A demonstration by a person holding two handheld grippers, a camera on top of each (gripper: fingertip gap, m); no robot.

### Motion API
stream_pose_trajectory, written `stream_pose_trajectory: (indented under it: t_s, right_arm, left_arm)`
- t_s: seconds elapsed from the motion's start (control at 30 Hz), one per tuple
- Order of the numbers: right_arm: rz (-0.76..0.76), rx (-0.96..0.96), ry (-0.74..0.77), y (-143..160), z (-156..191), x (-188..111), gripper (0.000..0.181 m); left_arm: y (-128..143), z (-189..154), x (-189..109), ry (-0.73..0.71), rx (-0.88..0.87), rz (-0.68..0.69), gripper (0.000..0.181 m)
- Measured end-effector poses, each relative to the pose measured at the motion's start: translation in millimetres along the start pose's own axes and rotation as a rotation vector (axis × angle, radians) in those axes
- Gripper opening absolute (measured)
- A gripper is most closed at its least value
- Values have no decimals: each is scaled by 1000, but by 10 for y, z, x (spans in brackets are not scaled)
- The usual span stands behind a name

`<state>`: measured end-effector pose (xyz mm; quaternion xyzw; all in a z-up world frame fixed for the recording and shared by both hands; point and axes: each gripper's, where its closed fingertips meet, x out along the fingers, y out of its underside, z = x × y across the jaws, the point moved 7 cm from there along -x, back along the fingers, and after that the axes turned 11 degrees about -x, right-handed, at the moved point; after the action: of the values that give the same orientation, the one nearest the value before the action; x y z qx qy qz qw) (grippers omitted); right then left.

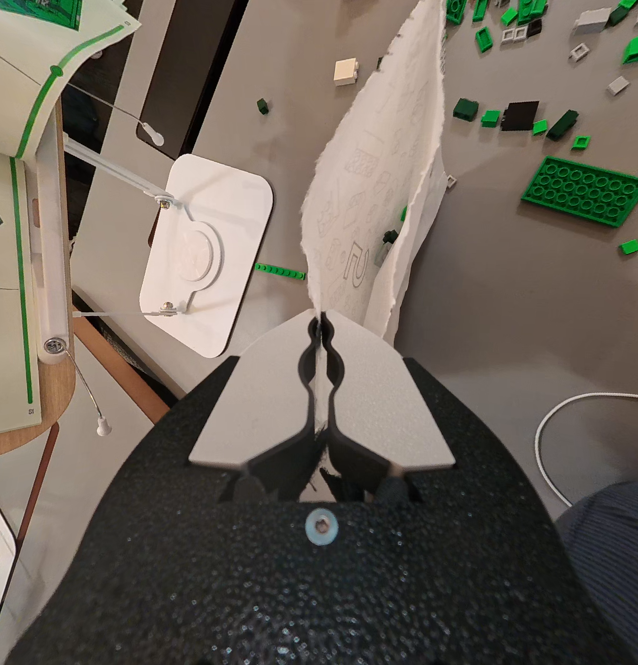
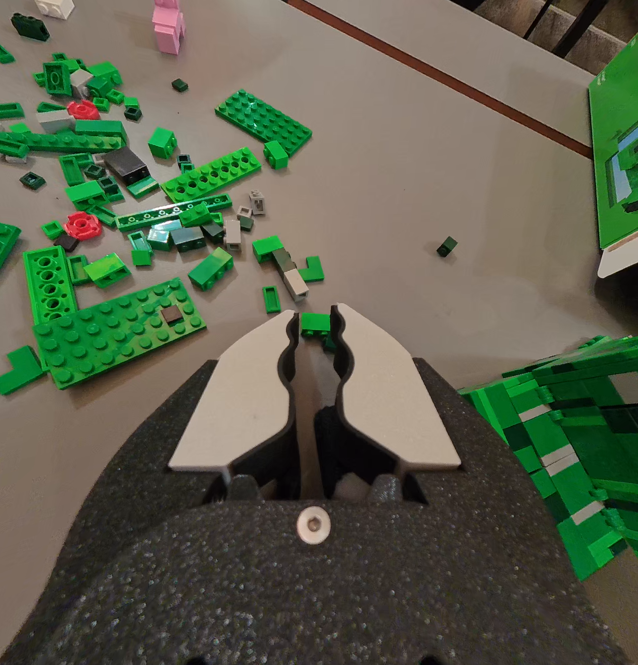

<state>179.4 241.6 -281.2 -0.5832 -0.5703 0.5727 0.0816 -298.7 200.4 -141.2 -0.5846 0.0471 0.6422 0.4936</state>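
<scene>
My left gripper is pinching a torn white paper bag. The two fingers are pressed tight on the bag's bottom edge. The bag stands up from the tips and hangs open above the grey table. It has faint grey drawings of bricks on it. A few small bricks sit inside the bag near its open side. Left of the bag lies a thin green strip, and past that a white stand with wire arms. A booklet rests on the stand, far left of the bag. Right of the bag lies a big green plate. More little green, grey and black bricks are spread above that plate. A white cable curls on the table, below and right of the bag.

My right gripper is spread a little. A small green brick sits right between the tips. I cannot tell if the fingers touch it. Left of this brick is a big pile of loose bricks, mostly green, with two red round ones and a pink figure far back. Right of the brick, close by, stands a green built model. Farther right and back lies a green box.
</scene>
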Motion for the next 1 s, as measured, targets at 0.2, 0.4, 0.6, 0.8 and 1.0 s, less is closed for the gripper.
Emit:
stream_pose_trajectory:
  t_s: [0.2, 0.4, 0.6, 0.8, 1.0]
  right_arm:
    - [4, -5, -1, 0, 5, 5, 16]
    - [8, -8, -2, 1, 9, 10, 16]
    - [13, -14, -2, 1, 12, 16, 16]
    - [14, -15, -2, 0, 13, 18, 16]
    - [-3, -2, -15, -18, 27, 10, 17]
  left_arm:
    - [3, 1, 2, 1, -1, 2, 0]
    - [7, 4, 3, 2, -3, 3, 0]
    - [14, 6, 7, 5, -7, 6, 0]
    - [11, 4, 4, 6, -5, 3, 0]
    - [17, 6, 3, 7, -7, 5, 0]
